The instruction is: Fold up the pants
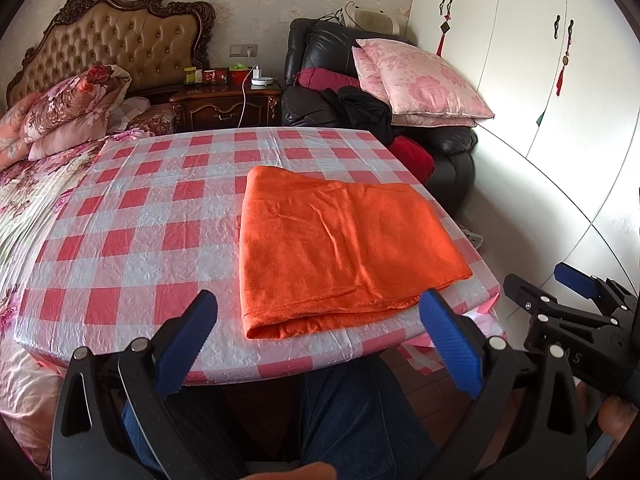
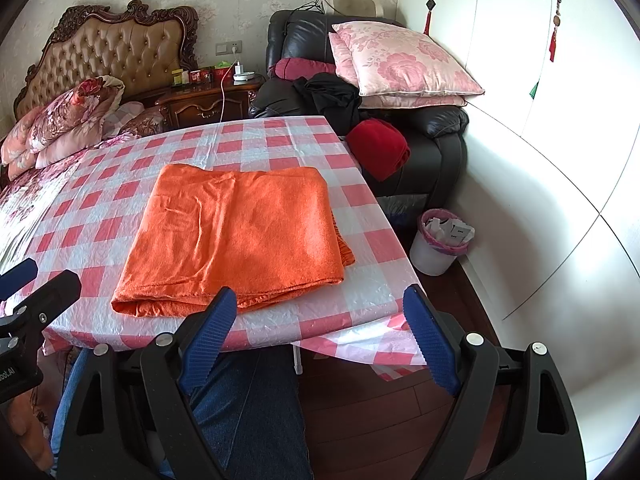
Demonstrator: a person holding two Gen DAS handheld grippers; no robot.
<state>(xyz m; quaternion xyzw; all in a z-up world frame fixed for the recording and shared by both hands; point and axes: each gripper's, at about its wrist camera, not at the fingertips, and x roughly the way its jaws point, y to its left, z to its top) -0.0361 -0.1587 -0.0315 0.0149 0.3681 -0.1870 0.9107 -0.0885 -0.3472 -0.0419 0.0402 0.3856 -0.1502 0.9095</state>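
Pants (image 2: 236, 236) lay already folded into a flat orange rectangle on the checked tablecloth (image 1: 132, 216), close to the near edge of the table and toward its right side. Nearest me, the left gripper (image 1: 318, 338) and right gripper (image 2: 320, 322) both hung just off that edge with jaws wide and empty. Folding looked all but finished; any further fold would call for pinching the near hem. Beyond stood the armchair (image 2: 436, 148) with pillows.
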